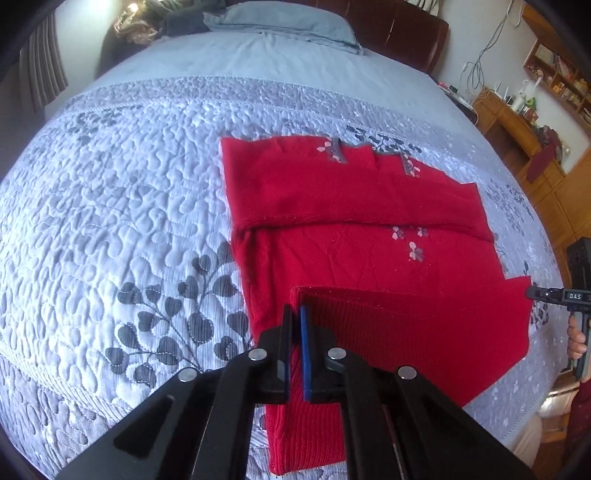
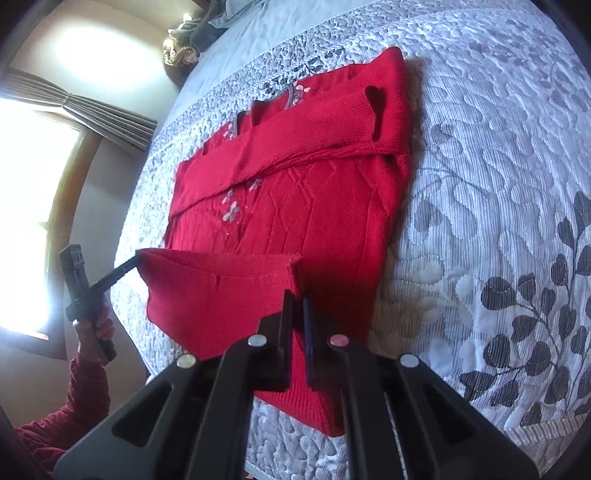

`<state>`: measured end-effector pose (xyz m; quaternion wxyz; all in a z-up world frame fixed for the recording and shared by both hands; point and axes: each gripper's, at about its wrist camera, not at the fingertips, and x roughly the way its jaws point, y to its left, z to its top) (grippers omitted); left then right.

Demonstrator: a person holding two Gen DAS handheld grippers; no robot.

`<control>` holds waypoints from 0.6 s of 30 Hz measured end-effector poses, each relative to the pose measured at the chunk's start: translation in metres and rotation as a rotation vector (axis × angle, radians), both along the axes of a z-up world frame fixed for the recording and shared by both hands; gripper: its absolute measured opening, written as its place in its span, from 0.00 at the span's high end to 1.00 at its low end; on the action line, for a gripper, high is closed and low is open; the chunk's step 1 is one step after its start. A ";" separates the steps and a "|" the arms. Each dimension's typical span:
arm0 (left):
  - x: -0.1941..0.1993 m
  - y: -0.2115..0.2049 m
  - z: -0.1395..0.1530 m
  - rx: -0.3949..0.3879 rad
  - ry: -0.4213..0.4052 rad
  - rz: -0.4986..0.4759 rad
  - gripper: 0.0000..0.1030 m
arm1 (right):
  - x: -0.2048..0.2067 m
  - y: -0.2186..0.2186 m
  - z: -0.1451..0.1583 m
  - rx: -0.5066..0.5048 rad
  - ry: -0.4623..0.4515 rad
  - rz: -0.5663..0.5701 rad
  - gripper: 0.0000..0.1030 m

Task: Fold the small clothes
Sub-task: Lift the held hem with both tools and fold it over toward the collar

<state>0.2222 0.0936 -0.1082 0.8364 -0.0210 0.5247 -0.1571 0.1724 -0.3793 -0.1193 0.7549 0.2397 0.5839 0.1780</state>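
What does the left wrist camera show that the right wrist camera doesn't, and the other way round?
Only the left wrist view shows the headboard, the pillow and the wooden shelves.

Only the right wrist view shows the bright window with its curtain.

Both show the red sweater on the quilted bedspread, sleeves folded across, with its hem lifted and pinched by the left gripper and the right gripper.

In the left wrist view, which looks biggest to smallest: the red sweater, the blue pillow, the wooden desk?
1. red sweater
2. blue pillow
3. wooden desk

As seen only: the sweater lies nearest the camera, and pillow and desk look fairly close.
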 end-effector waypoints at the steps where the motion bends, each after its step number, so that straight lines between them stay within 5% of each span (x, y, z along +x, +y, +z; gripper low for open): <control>1: 0.004 0.000 -0.002 0.008 0.008 0.006 0.96 | 0.002 0.001 -0.002 -0.026 0.011 0.001 0.96; 9: 0.041 -0.009 0.018 -0.038 -0.019 0.064 0.96 | 0.035 -0.007 0.030 -0.018 -0.040 -0.017 0.97; 18: 0.140 -0.014 0.058 -0.045 -0.106 0.158 0.96 | 0.126 -0.028 0.078 -0.059 -0.119 -0.062 0.97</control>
